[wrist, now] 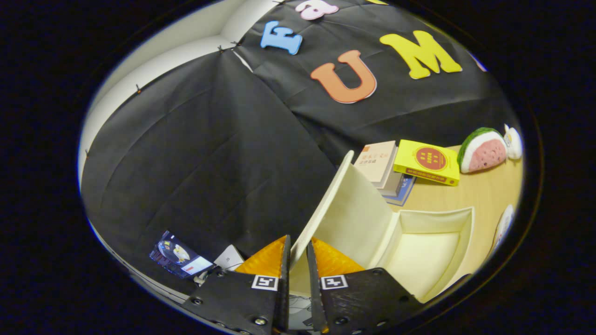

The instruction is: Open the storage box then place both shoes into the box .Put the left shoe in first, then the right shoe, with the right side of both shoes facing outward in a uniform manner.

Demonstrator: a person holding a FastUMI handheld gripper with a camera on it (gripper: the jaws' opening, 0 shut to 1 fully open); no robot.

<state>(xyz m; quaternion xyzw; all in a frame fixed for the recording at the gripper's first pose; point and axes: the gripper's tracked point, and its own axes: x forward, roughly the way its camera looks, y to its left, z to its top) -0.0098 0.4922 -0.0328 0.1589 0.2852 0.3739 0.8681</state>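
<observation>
The jaws of the gripper (296,260) are closed on the raised lid (354,204) of the storage box (433,246). The edge of the lid passes between the two fingers, and both fingers press on it from the two sides. The lid is lifted and stands tilted, going up and away from the jaws toward the far side. It stays joined to the box along its right side.

The storage box is cream in colour and it lies open on the wooden desk (489,186), just to the right of the jaws. Its inside is bare, and I see no shoe in it. The shoes cannot be told with certainty. At the far right edge of the desk there is a small white rounded thing (504,225), but it is cut off and I cannot say what it is.

Beyond the box, on the far part of the desk, a few books (379,167) lie in a stack, and a yellow book (426,163) lies just to the right of them. Further to the right is a soft toy shaped like a watermelon slice (482,151), with a small white object (513,142) touching its right side.

To the left of the jaws, near the black cloth wall, a small dark device with a lit screen (179,256) is seen.
</observation>
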